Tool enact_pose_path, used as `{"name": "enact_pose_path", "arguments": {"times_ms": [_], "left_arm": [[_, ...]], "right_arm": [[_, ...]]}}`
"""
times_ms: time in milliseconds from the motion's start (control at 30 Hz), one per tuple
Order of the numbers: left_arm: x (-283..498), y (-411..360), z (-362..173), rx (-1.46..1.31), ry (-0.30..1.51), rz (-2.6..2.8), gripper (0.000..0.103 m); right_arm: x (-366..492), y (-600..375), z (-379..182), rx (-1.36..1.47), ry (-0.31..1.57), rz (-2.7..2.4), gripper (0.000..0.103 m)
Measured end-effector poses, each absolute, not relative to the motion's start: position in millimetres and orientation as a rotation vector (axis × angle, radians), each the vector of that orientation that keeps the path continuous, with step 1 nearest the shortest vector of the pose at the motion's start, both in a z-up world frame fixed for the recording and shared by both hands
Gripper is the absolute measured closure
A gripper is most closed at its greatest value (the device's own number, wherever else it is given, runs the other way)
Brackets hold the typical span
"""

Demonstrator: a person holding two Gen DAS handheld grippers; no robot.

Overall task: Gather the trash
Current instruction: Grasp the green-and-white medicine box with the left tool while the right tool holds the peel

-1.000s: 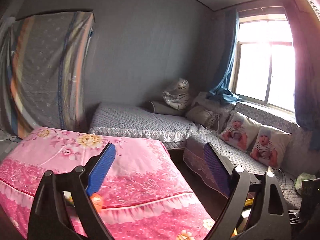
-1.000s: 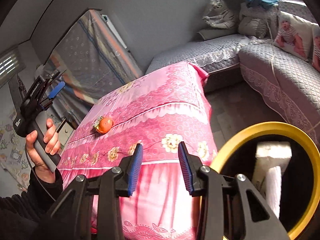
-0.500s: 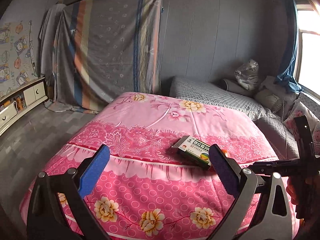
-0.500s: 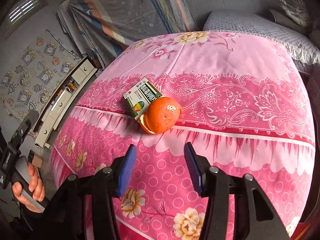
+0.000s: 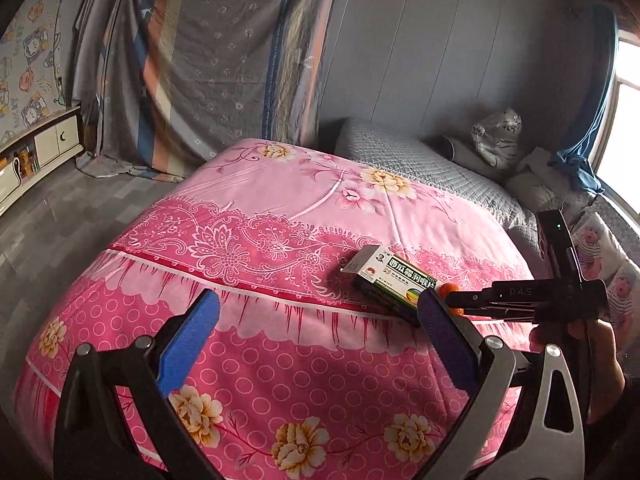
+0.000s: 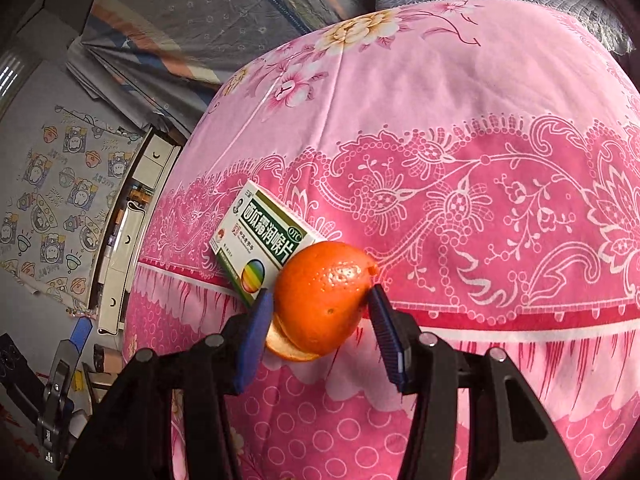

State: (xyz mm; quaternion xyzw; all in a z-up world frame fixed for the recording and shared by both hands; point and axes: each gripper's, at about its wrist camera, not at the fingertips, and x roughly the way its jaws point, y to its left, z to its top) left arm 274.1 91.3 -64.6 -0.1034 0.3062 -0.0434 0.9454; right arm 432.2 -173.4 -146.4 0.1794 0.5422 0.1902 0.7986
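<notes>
1. Right now the orange peel (image 6: 324, 300) lies near the front edge of the pink bedspread (image 6: 460, 128), touching the green medicine box (image 6: 264, 240).
2. Right gripper (image 6: 320, 320) – jaws part-open either side of the peel; whether the pads touch it, cannot tell.
3. Left gripper (image 5: 316, 332) – wide open, empty, its right pad just beside the box.

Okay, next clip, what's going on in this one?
A person is clearing trash off a table draped in a pink flowered cloth, with a hand-held gripper in each hand. The right hand-held gripper is at the orange peel, its pads on either side of the peel, though a firm pinch can't be confirmed. The peel lies against a green and white medicine box. The left hand-held gripper hangs wide open and empty over the near edge, left of the box.
</notes>
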Motion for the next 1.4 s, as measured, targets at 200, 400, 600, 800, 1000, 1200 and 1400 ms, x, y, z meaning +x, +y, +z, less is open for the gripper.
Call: {"name": "enact_pose_path", "arguments": {"times_ms": [200, 400, 600, 800, 1000, 1200, 1400], "left_arm": [[299.0, 76.5, -71.4, -0.214, 0.733, -0.076, 0.008], [318.7, 62.1, -82.2, -0.239, 0.811, -0.136, 0.008], [333.5, 55.9, -92.1, -0.312, 0.882, -0.156, 0.008], [375.7, 29.5, -88.9, -0.382, 1.072, -0.213, 0.008], [424.9, 9.7, -106.1, -0.452, 1.288, -0.194, 0.009], [447.0, -10.8, -124.6, -0.429, 1.424, -0.142, 0.009], [461.6, -16.2, -140.4, -0.429, 1.533, -0.039, 0.009]], "right_arm": [[434.9, -172.3, -154.1, 0.387, 1.171, 0.423, 0.062], [414.9, -187.9, -144.6, 0.423, 1.126, 0.499, 0.068], [383.1, -229.9, -125.6, 0.499, 1.064, 0.549, 0.067], [355.7, -258.1, -107.7, 0.544, 0.986, 0.600, 0.067], [334.2, -268.6, -97.0, 0.555, 0.932, 0.663, 0.067], [321.9, -272.2, -88.3, 0.549, 0.894, 0.704, 0.067], [315.3, -279.7, -78.2, 0.559, 0.848, 0.737, 0.067]]}}
